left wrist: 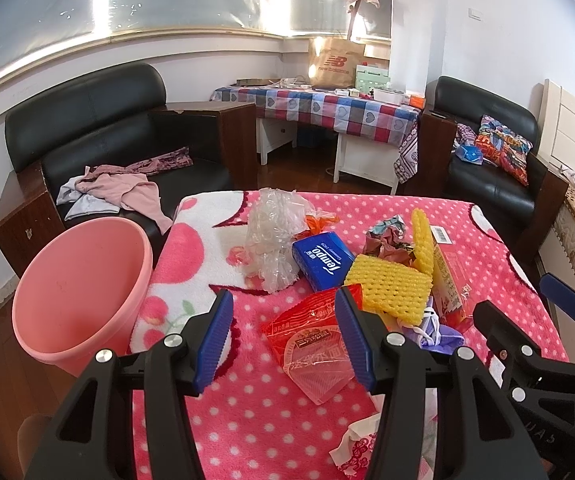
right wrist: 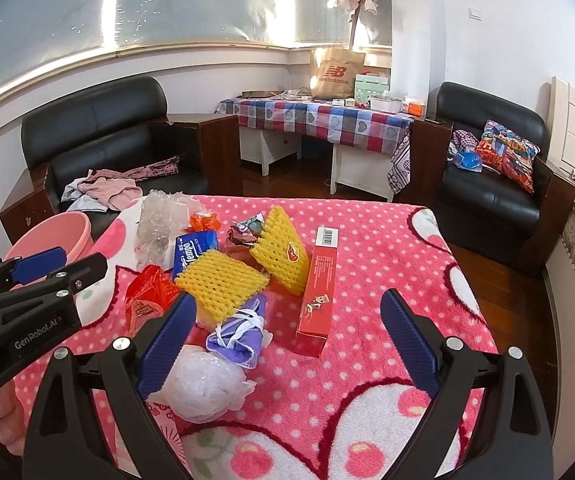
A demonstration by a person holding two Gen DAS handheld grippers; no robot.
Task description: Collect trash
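1. Left wrist view: our left gripper [left wrist: 284, 334] has wide, empty jaws framing the red wrapper [left wrist: 307, 330], frame center.
2. We close low on it; pink bin [left wrist: 83, 292] is lower left.
3. Right gripper [right wrist: 287, 344] also wide, empty.

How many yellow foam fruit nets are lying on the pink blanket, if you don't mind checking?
2. One yellow foam net lies flat beside the blue Tempo tissue pack; the other net stands tilted just left of the red box. More could be buried under the pile.
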